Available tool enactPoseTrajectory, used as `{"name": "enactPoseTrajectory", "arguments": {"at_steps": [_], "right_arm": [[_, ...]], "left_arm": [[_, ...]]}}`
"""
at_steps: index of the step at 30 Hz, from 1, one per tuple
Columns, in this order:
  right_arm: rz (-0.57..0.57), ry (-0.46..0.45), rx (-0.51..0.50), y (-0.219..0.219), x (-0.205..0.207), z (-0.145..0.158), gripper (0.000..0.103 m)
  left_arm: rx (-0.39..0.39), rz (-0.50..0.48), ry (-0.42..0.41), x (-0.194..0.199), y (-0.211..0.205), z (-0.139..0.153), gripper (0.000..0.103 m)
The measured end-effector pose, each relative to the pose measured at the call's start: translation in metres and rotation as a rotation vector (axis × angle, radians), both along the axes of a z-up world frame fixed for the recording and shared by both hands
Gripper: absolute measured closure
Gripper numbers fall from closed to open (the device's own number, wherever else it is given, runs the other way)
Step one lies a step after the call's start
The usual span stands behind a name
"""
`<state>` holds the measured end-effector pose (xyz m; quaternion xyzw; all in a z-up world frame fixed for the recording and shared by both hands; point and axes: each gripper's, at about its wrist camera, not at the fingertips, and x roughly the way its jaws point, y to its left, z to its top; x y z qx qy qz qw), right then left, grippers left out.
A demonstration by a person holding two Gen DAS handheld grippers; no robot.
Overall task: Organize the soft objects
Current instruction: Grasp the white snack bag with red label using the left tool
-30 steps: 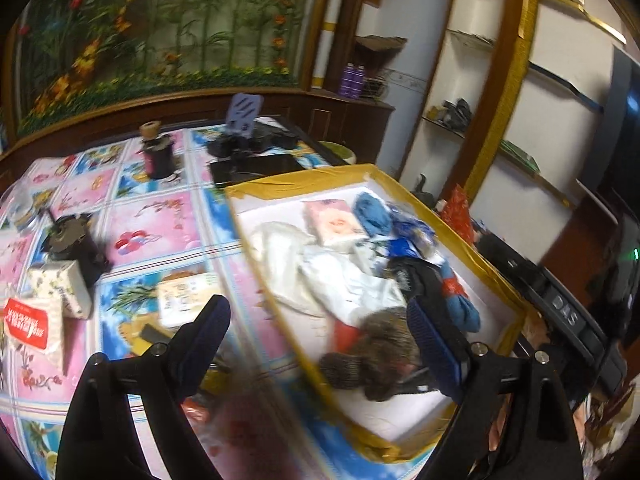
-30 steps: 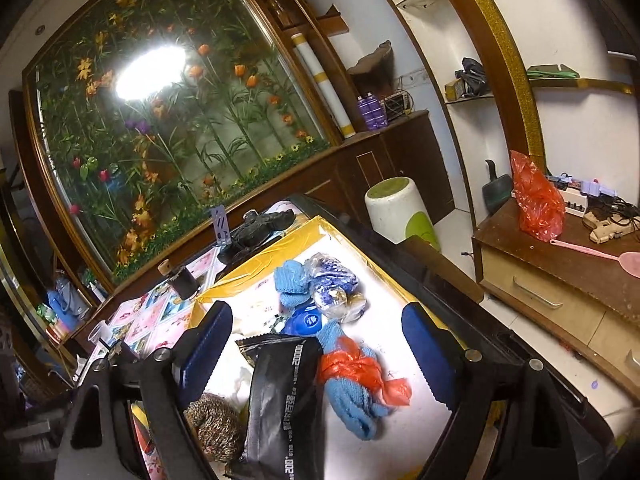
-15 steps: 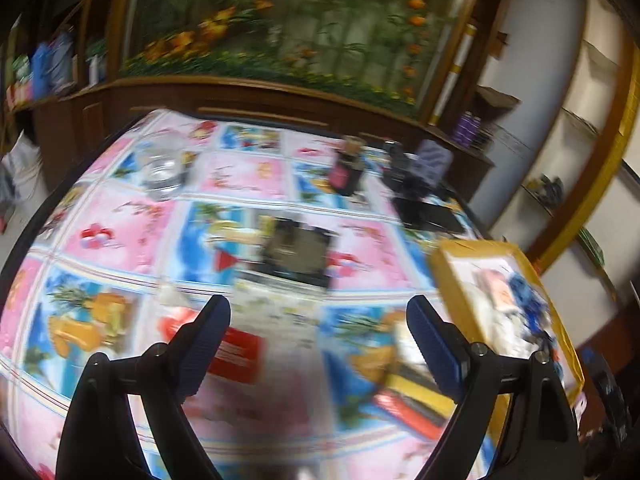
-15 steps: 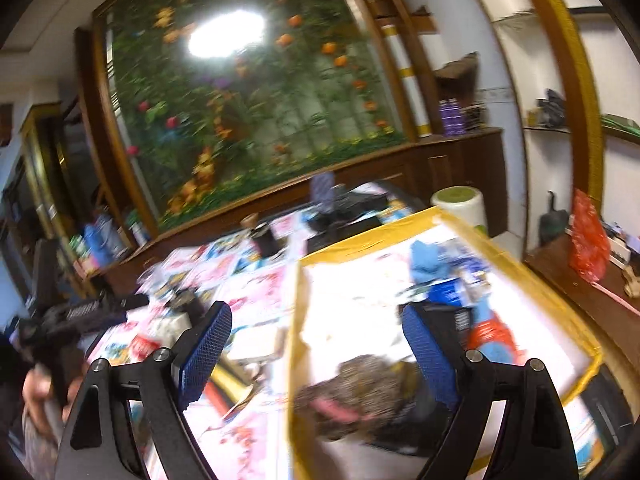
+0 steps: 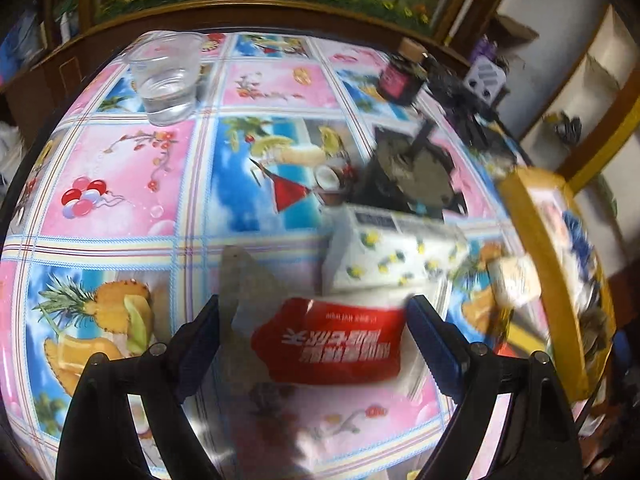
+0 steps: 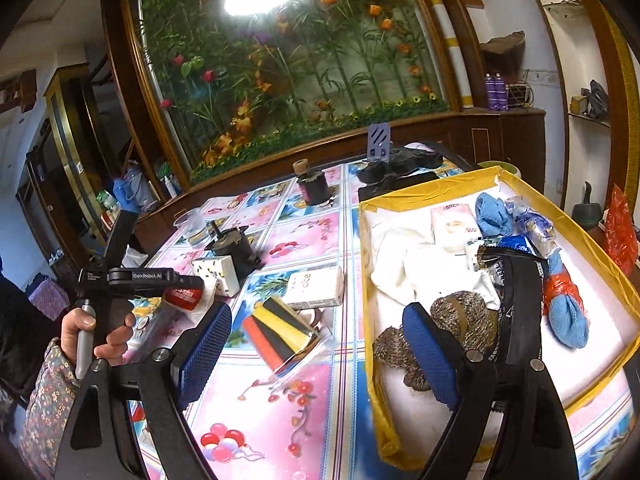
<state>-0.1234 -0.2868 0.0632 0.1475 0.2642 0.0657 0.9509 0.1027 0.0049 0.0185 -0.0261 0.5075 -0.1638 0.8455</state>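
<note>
Swinging away from the yellow-edged box (image 5: 532, 216), the left gripper (image 5: 314, 334) now points down at the patterned tablecloth (image 5: 120, 168), where a second ago it looked into the box of soft things; the right gripper (image 6: 316, 350) has turned too, so its view now takes in both the table and the box. Both grippers stand released, jaws wide with nothing between the pads. A red-and-white tissue pack (image 5: 328, 344) lies flat on the cloth directly between the left jaws, just in front of a flowered tissue pack (image 5: 392, 256). It should be light and squashy, its plastic wrap a little slippery, so a squeeze across the short sides near the middle looks the safest hold. Its long axis runs roughly from one jaw toward the other, the printing upside down to this camera. In the right view, a striped foam pad (image 6: 280, 334) lies on the table, near the box.
</note>
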Motion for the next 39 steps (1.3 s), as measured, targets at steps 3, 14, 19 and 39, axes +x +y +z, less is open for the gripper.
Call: {"name": "enactPoseTrajectory", "arguments": {"at_steps": [3,14,19,39], "right_arm": [[0.015,0.001,0.005,0.000,-0.003,0.001,0.013],[0.095,0.060,0.010,0.017,0.003,-0.011,0.013],[0.077,0.062,0.009,0.013,0.003,-0.012,0.013],[0.113,0.143,-0.051,0.038,0.031,-0.017,0.012]], "left_arm": [[0.059,-0.069,-0.020,-0.022,-0.010,-0.001,0.014],[-0.010,-0.269,-0.245,-0.095,-0.016,0.034,0.014],[-0.025,-0.111,-0.242,-0.072,0.005,0.035,0.014],[0.283,-0.298,-0.223,-0.073,-0.090,-0.005,0.061]]}}
